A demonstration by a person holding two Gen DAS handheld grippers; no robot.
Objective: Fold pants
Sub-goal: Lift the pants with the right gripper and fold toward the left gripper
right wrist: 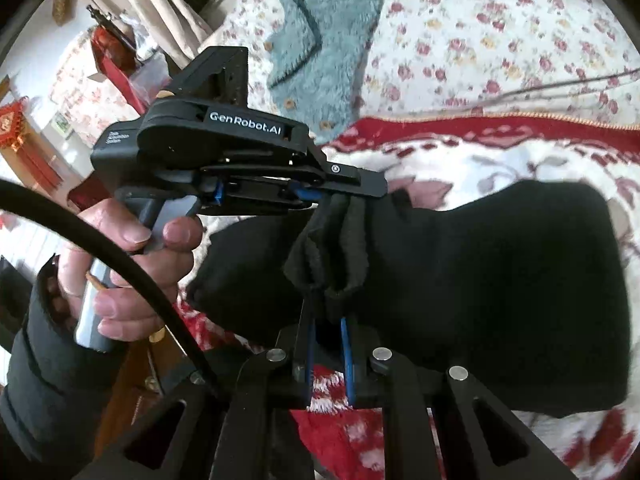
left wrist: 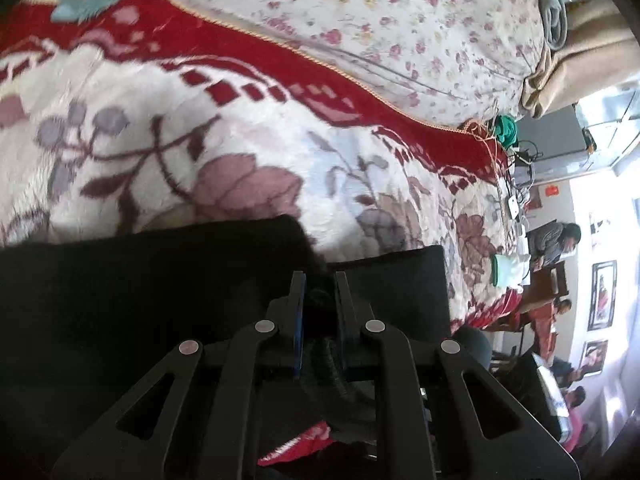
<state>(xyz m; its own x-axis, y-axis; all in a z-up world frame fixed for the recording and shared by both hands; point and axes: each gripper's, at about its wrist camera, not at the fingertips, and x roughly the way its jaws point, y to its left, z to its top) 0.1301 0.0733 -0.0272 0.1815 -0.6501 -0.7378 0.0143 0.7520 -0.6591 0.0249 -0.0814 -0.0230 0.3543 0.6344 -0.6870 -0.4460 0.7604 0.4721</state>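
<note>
The black pants (right wrist: 480, 280) lie folded over on a floral blanket on the bed and hang from both grippers. In the left wrist view the pants (left wrist: 140, 280) fill the lower left. My left gripper (left wrist: 320, 280) is shut on a bunched edge of the pants; it also shows in the right wrist view (right wrist: 348, 192), held by a hand, pinching the cloth from the left. My right gripper (right wrist: 326, 304) is shut on the same bunched edge just below it, the blue pads pressed into the cloth.
A red and white floral blanket (left wrist: 200, 140) covers the bed, with a flowered quilt (left wrist: 380, 20) behind it. A teal fluffy garment (right wrist: 320, 40) lies on the quilt. Cables and chargers (left wrist: 516, 184) lie at the bed's far end. People (left wrist: 556, 240) sit beyond it.
</note>
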